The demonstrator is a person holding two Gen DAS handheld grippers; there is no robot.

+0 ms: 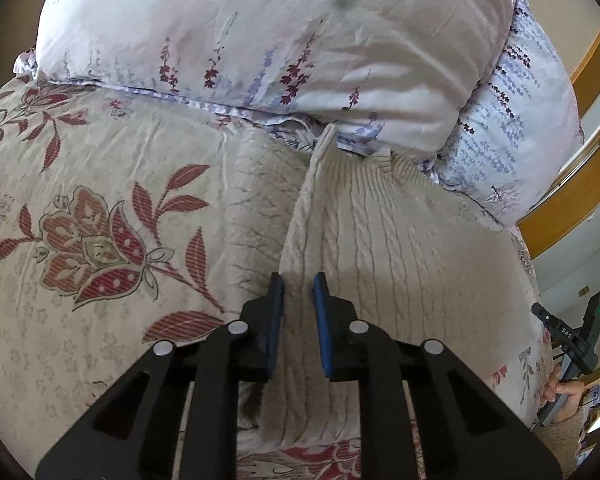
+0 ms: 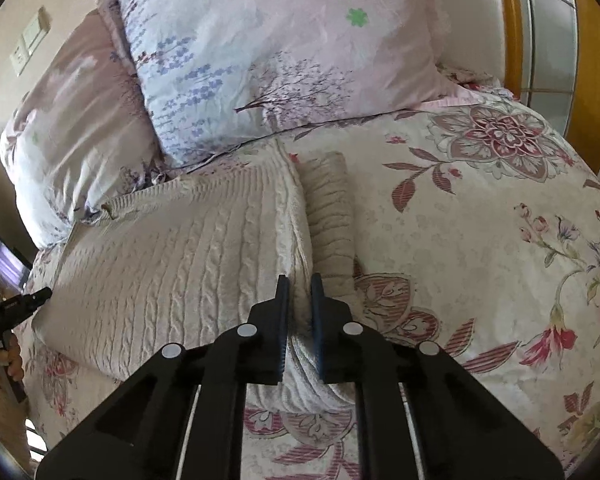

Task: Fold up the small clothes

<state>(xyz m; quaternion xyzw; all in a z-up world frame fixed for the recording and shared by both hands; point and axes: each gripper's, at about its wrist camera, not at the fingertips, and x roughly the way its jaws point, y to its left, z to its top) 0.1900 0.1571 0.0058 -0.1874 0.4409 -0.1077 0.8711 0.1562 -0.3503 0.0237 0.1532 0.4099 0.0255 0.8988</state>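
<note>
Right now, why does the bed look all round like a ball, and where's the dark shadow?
Left wrist view: the fisheye lens bulges the bedspread and darkens the corners; a soft shadow lies on the sweater ahead of the left gripper. Right wrist view: same bulge, pillow slightly soft.

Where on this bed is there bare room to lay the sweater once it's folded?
Free: flowered bedspread beside the cream sweater in the left view, and again in the right view. Crowded: the pillows along the head, touching the sweater's top.
</note>
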